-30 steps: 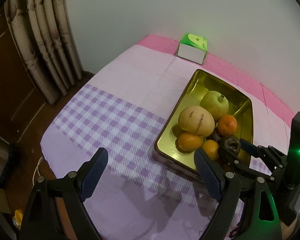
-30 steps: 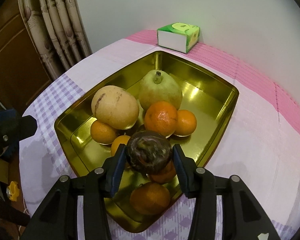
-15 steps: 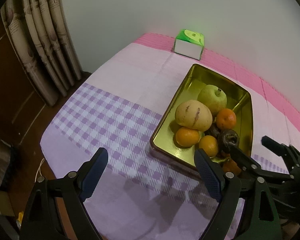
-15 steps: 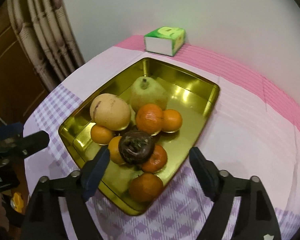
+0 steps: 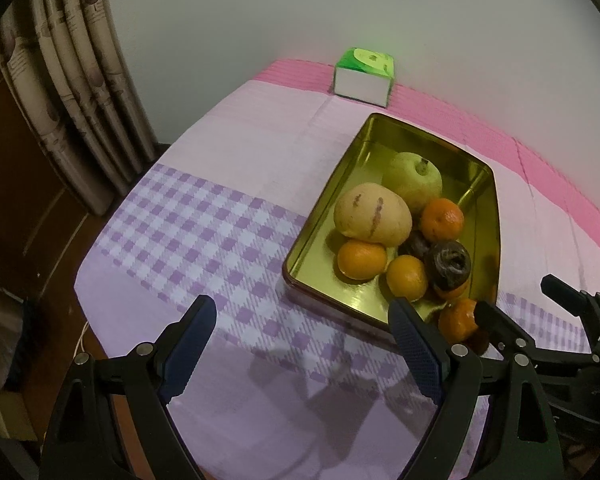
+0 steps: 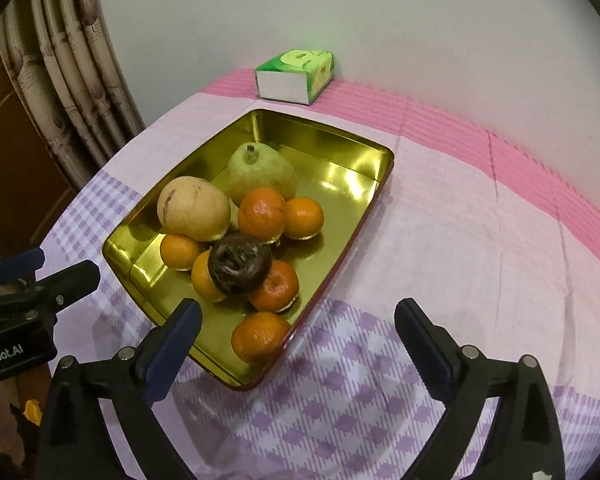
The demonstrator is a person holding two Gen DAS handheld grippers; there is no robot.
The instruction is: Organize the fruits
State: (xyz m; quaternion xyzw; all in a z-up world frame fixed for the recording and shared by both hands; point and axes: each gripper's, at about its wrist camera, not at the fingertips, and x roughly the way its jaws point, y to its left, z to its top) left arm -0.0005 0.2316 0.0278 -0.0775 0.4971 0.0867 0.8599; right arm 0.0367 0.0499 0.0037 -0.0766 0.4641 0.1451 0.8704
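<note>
Fruits all sit in the gold tray (image 6: 364,216); both tongs stand empty.

Right gripper (image 6: 298,322): jaws have just been opening, now wide, nothing between them, poised over the tray's near corner. Dark wrinkled fruit (image 6: 240,262) rests atop the tangerines (image 6: 274,284), apart from the pads. Left gripper (image 5: 302,322): wide, empty, over the purple checked cloth (image 5: 188,224), beside the tray. Further in lie a tan melon (image 6: 194,208) and a pear (image 6: 262,170); a green tissue box (image 6: 296,76) stands by the wall. Judgement: release step done. No loose fruit visible on the cloth, so the next move calls for backing off, or a check that the top fruit sits stable.
</note>
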